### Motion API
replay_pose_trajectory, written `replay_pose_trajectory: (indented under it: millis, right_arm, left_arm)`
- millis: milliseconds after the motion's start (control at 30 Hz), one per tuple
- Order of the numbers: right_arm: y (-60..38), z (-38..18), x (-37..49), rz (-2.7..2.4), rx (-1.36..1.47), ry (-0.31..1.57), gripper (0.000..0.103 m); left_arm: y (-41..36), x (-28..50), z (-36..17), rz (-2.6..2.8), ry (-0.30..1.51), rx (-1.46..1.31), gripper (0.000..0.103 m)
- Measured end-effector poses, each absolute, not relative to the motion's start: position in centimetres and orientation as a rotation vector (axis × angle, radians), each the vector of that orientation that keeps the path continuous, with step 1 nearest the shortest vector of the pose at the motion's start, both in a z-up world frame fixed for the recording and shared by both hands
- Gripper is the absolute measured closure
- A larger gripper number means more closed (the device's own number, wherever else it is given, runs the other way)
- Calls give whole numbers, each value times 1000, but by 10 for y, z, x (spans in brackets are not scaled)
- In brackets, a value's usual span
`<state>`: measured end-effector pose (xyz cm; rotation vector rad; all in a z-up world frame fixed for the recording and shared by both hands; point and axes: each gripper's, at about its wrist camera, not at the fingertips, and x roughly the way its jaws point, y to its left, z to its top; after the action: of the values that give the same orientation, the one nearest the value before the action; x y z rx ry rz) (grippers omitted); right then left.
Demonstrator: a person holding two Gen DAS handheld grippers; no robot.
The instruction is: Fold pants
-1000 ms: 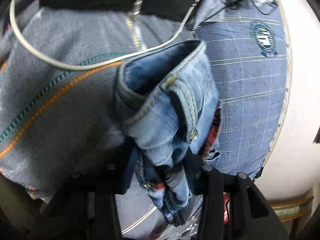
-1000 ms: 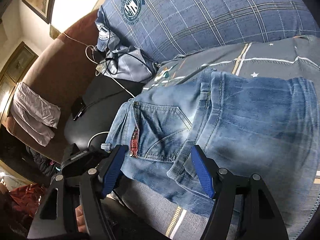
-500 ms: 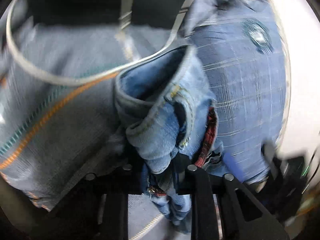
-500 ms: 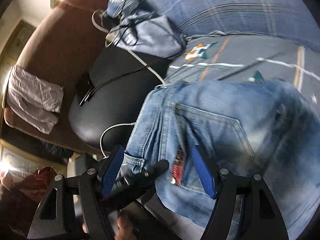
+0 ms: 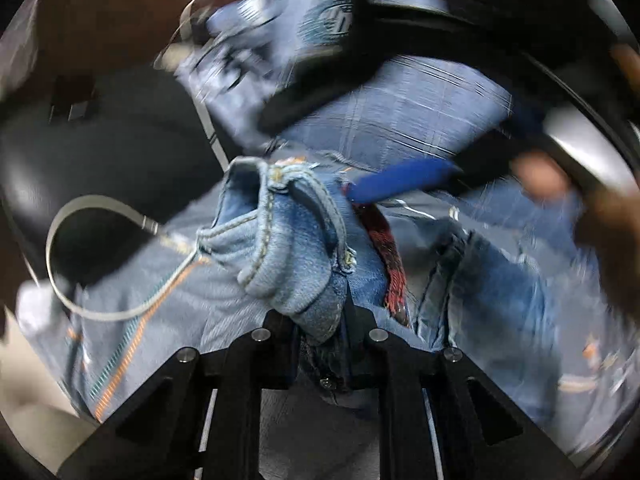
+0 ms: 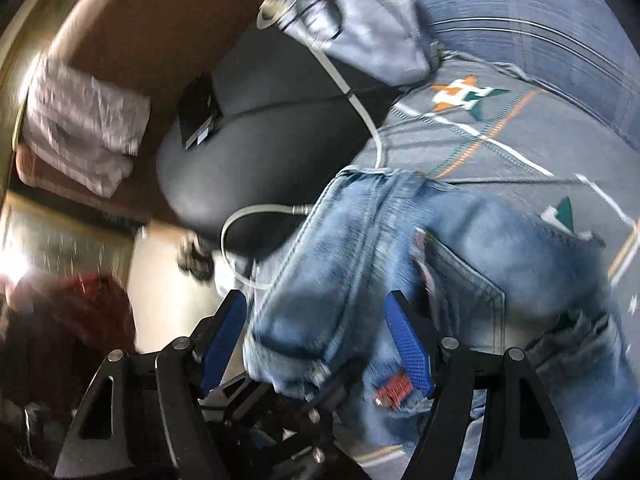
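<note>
Dim indoor light, heavy motion blur in both fisheye views, worst toward the bowed, black-vignetted rims; glare flares at the far left of the right wrist view, and only the jeans [image 5: 288,256] bunched nearest the left lens stay fairly sharp.

The right gripper [image 6: 316,344] stands wide, its jaws straddling bunched jeans [image 6: 400,248] at lower centre (blurred); a white cable [image 6: 256,212] loops at centre left.
</note>
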<state>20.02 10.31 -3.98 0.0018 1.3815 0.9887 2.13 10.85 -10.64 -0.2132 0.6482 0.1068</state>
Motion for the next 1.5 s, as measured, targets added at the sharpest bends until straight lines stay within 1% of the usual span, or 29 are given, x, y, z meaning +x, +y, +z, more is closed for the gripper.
replay_pose_trajectory:
  millis: [233, 367, 400, 567, 600, 633, 667, 700, 767, 867, 967, 1067, 1200, 1300, 1400, 1500]
  right_arm:
    - [130, -37, 189, 1017, -336, 1422, 29]
    - [134, -47, 178, 916, -562, 1416, 29]
    - [135, -48, 176, 911, -598, 1413, 29]
    - [148, -50, 162, 818, -769, 1358, 29]
    - [148, -51, 160, 794, -793, 1350, 32]
    - [148, -52, 159, 777, -811, 1337, 46]
    - [145, -51, 159, 746, -825, 1321, 68]
    - [139, -48, 163, 717, -792, 1323, 76]
    - [117, -36, 177, 703, -603, 1345, 83]
    - [71, -16, 183, 701, -323, 1290, 85]
    - [10, 4, 169, 706, 19, 1188, 86]
    - [-43, 10, 146, 688, 268, 1096, 86]
    - [-107, -8, 115, 675, 549, 983, 85]
    - [-150, -38, 97, 669, 756, 916, 85]
    - [-178, -66, 84, 652, 860, 875, 85]
    - [-200, -80, 84, 625, 911, 872, 85]
  left_arm:
    - [57, 3, -106, 52, 559, 92, 86]
    - [38, -4, -109, 32, 532, 206, 86]
    - [35, 6, -108, 36, 529, 229, 86]
    - [25, 8, -108, 31, 514, 298, 86]
    - [25, 8, -107, 26, 515, 296, 86]
    - [26, 9, -107, 20, 521, 290, 86]
    - [28, 9, -105, 6, 528, 277, 86]
    - [33, 8, -102, -13, 530, 255, 86]
    - [41, 4, -94, -49, 526, 204, 86]
    - [62, 0, -77, -152, 520, 45, 86]
    - [80, -4, -62, -304, 497, -142, 85]
    - [75, -4, -58, -407, 500, -216, 85]
    - [38, -13, -54, -475, 500, -143, 85]
    - [12, -19, -59, -479, 514, -37, 84]
    - [-13, -20, -68, -490, 542, 52, 83]
    - [-27, -18, -73, -524, 564, 54, 81]
